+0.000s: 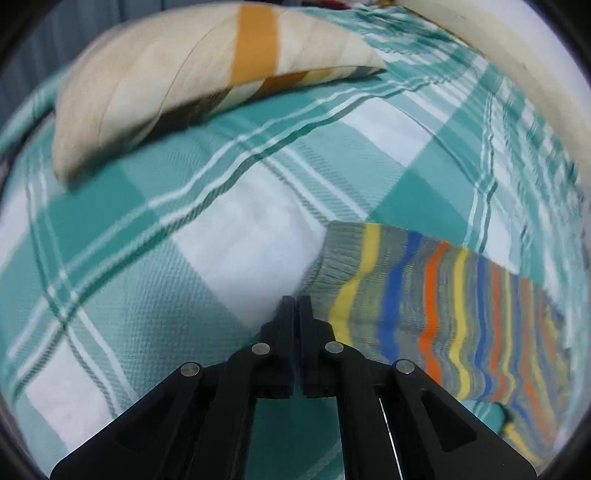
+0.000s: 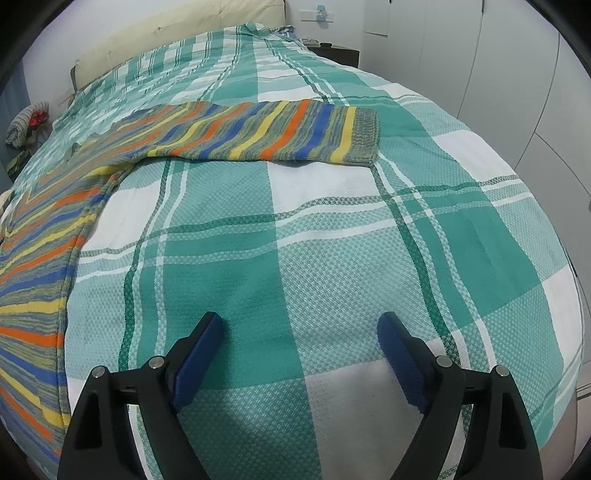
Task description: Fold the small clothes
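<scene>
A striped knit sweater in grey, orange, blue and yellow lies flat on the green and white checked bedspread. In the right wrist view its body (image 2: pixel 33 266) lies at the left and one sleeve (image 2: pixel 266 133) stretches right, ending in a grey cuff (image 2: pixel 364 138). In the left wrist view the other sleeve (image 1: pixel 443 314) lies at the right with its grey cuff (image 1: pixel 340 254) beside my fingertips. My left gripper (image 1: pixel 296 301) is shut, its tips at the cuff's lower edge; whether cloth is pinched is hidden. My right gripper (image 2: pixel 301 332) is open and empty above the bedspread, short of the sleeve.
A cream pillow (image 1: pixel 177 88) with an orange stripe lies on the bedspread (image 1: pixel 147 258) at the far left. A cream headboard (image 2: pixel 177 33) stands behind the bed. White wardrobe doors (image 2: pixel 517 74) and a dark nightstand (image 2: pixel 340 51) are to the right. Bundled clothes (image 2: pixel 26 122) sit at far left.
</scene>
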### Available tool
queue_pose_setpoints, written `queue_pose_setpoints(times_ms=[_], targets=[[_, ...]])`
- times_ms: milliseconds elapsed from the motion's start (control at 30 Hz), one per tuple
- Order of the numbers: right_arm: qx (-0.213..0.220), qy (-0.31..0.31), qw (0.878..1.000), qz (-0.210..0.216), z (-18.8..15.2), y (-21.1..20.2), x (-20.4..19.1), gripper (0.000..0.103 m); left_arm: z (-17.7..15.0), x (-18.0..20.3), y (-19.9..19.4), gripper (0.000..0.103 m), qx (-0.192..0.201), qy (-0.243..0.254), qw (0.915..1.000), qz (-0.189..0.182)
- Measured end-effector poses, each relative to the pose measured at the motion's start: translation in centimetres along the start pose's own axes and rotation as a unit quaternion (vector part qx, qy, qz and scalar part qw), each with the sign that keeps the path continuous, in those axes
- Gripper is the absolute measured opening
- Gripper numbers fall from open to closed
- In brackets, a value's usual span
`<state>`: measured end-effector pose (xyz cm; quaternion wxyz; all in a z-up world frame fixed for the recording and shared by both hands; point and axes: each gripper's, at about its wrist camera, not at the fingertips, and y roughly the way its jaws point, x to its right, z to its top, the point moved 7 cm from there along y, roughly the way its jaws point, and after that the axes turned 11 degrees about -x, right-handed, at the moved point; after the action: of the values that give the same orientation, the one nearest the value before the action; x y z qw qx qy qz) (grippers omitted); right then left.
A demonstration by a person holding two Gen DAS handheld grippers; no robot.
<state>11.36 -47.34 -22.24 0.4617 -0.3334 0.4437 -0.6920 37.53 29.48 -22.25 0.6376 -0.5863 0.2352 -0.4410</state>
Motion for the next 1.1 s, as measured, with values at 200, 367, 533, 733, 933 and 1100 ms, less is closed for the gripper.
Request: queue_pose_setpoints(times_ms=[200, 367, 533, 733, 933, 1100], targets=[[-0.002, 0.007, 1.000, -0.003, -0.1, 0.1, 0.1, 0.092, -3.9, -2.2, -3.5, 0.076, 0.026, 0.019, 0.9983, 0.048], [-0.004, 0.018, 1.000, -0.003, -0.2, 0.5, 0.3, 0.103, -11.2, -1.6, -6.7, 0.081, 0.045, 0.070, 0.9965, 0.010], [0.003, 0.028, 1.000, 0.001, -0.5, 0.4, 0.5, 0.103, -19.9, 2.3, -9.1, 0.092, 0.058, 0.165, 0.9837, -0.043], [0.014, 0.030, 0.999, -0.001, -0.8, 0.2, 0.4, 0.103, -23.9, 4.5, -6.3, 0.097, 0.050, 0.254, 0.9659, -0.009], [0.032, 0.030, 0.999, -0.003, -1.3, 0.0, 0.3, 0.103, -24.4, 3.0, -4.2, 0.102, 0.045, 0.262, 0.9639, 0.018], [0.035, 0.032, 0.999, -0.010, -1.8, -0.3, 0.2, 0.103, -24.8, 2.9, -4.0, 0.103, 0.051, 0.265, 0.9628, 0.002]])
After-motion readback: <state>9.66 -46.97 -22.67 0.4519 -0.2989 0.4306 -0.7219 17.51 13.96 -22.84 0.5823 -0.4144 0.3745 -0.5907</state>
